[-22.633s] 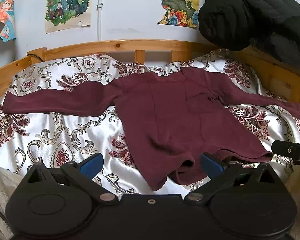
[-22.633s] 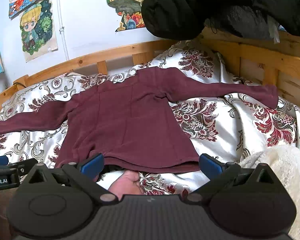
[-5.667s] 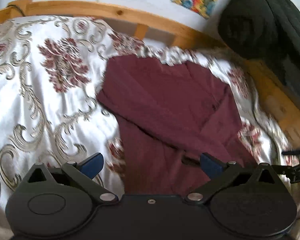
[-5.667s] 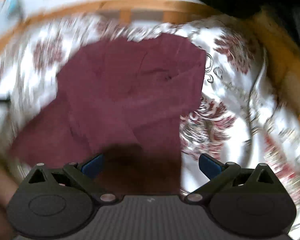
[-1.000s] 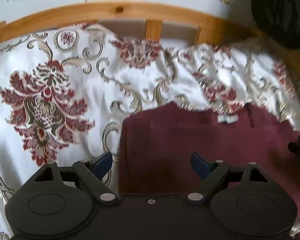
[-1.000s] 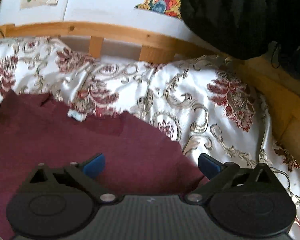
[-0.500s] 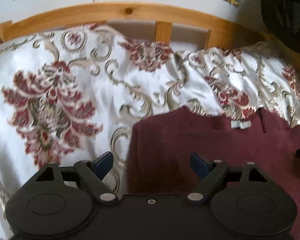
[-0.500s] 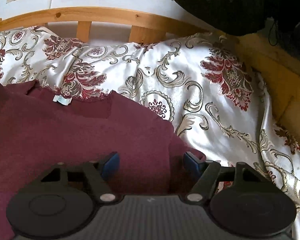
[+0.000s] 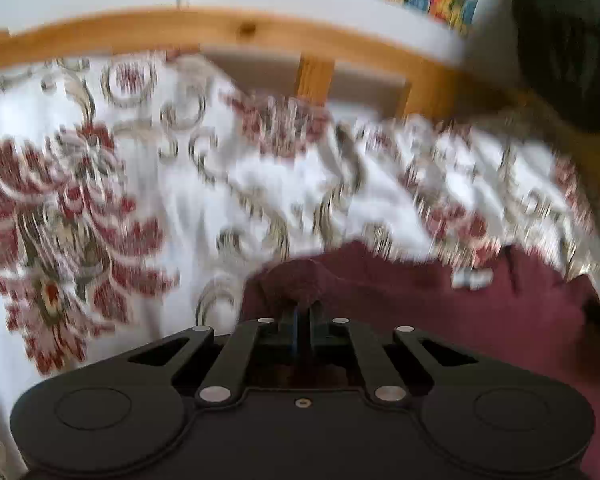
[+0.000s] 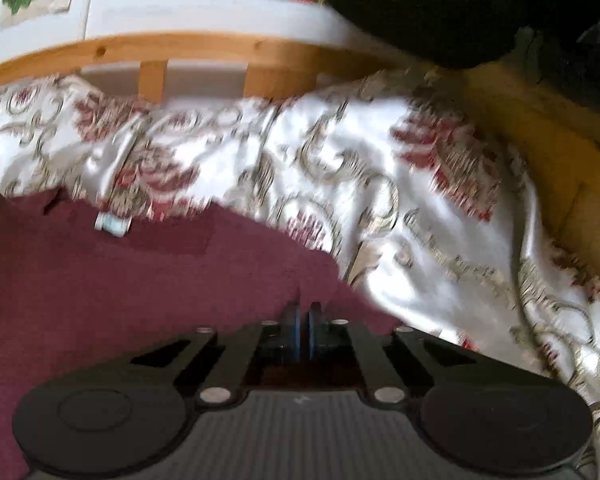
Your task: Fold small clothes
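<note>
A maroon long-sleeved shirt (image 9: 440, 312) lies folded narrow on the patterned bedspread, its collar end with a white label (image 9: 471, 279) facing the headboard. My left gripper (image 9: 302, 316) is shut on the shirt's left shoulder corner, and the cloth bunches up at the fingertips. In the right wrist view the shirt (image 10: 120, 280) fills the lower left, with its label (image 10: 112, 224) near the collar. My right gripper (image 10: 302, 314) is shut on the shirt's right shoulder edge. Both views are blurred by motion.
A white satin bedspread with red flowers (image 9: 100, 200) covers the bed. A wooden headboard rail (image 9: 260, 36) runs along the back and a wooden side rail (image 10: 540, 128) along the right. A black jacket (image 10: 460, 4) hangs over the right corner.
Both grippers were open half a second ago and have closed on the shirt's two shoulder corners. The cloth has lifted into a small bunch at the left gripper.
</note>
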The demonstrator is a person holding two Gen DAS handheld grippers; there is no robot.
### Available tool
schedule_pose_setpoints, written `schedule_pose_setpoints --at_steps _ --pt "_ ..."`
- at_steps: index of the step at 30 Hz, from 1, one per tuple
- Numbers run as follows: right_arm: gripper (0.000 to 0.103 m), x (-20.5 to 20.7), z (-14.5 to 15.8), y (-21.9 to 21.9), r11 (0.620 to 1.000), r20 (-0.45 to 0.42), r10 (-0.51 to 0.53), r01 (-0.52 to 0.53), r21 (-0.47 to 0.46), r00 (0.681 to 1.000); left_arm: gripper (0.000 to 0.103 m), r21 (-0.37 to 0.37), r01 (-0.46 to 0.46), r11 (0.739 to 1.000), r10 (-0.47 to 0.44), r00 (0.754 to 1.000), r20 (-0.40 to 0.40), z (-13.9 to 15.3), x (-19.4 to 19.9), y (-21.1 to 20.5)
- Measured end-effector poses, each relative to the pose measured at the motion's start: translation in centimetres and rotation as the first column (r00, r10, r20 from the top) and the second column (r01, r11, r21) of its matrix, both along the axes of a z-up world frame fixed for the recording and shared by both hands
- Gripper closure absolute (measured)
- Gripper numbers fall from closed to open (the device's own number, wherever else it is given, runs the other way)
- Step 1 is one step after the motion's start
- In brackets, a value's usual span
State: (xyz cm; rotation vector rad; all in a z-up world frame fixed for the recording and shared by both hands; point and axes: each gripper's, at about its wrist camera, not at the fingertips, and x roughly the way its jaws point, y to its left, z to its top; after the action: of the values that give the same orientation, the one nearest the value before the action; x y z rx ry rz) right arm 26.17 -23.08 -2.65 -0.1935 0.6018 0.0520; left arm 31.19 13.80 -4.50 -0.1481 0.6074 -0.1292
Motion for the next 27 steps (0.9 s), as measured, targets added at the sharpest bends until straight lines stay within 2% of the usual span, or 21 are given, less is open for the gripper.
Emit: schedule_pose_setpoints --at_steps 2,4,6,10,14,16,19,21,22,24,26,27 --pt "0.099 -0.4 0.6 0.2 1.0 0.07 -0.001 0.003 -0.026 0.998 0.099 0.004 0.01 1.0 -0.01 0.996 0.085 0.9 -0.7 -0.2" --pt "0.099 -0.4 0.9 0.4 0.998 0.118 -0.003 0.01 -0.056 0.993 0.099 0.024 0.002 1.0 -0.005 0.992 0.123 1.3 -0.9 -0.6" --pt "0.099 -0.2 0.8 0.4 0.998 0.128 -0.013 0.022 -0.065 0.992 0.099 0.035 -0.009 0.999 0.005 0.996 0.091 0.9 -0.5 -0.6" --pt "0.099 0.6 -0.2 0.3 0.997 0.066 -0.012 0.017 -0.076 0.998 0.098 0.005 -0.031 1.0 0.031 1.0 0.001 -1.0 0.3 0.2" --pt "0.099 1.0 -1.1 0.4 0.996 0.004 -0.013 0.013 -0.085 1.0 0.097 0.023 -0.02 1.0 0.02 1.0 -0.01 -1.4 0.3 0.1" --pt "0.098 0.8 -1.2 0.3 0.996 -0.003 -0.019 0.018 -0.083 1.0 0.092 0.021 -0.012 1.0 0.012 1.0 -0.019 -1.4 0.3 0.0" --pt "0.086 0.6 -1.0 0.2 0.997 -0.008 -0.021 0.02 -0.075 1.0 0.078 -0.024 -0.019 1.0 0.018 0.999 -0.048 -1.5 0.4 0.2" --pt "0.08 0.4 -0.8 0.2 0.997 -0.002 -0.023 0.023 -0.073 1.0 0.062 -0.059 -0.032 0.998 0.028 0.998 -0.059 -1.4 0.2 0.4" --pt "0.073 0.3 -0.6 0.1 0.997 0.001 -0.022 0.022 -0.07 1.0 0.057 -0.067 -0.035 0.997 0.031 0.998 -0.061 -1.2 0.0 0.5" --pt "0.057 0.0 -0.3 0.0 0.997 0.013 -0.025 0.026 -0.066 1.0 0.034 -0.061 -0.055 0.997 0.052 0.997 -0.052 -0.6 -0.6 0.3" --pt "0.039 -0.5 0.2 0.0 0.998 0.032 -0.027 0.029 -0.063 0.999 0.021 -0.049 -0.067 0.997 0.065 0.997 -0.035 0.1 -1.3 0.1" --pt "0.036 -0.8 0.4 0.0 0.998 0.04 -0.027 0.029 -0.061 0.999 0.015 -0.045 -0.074 0.996 0.072 0.997 -0.028 0.5 -1.8 0.1"
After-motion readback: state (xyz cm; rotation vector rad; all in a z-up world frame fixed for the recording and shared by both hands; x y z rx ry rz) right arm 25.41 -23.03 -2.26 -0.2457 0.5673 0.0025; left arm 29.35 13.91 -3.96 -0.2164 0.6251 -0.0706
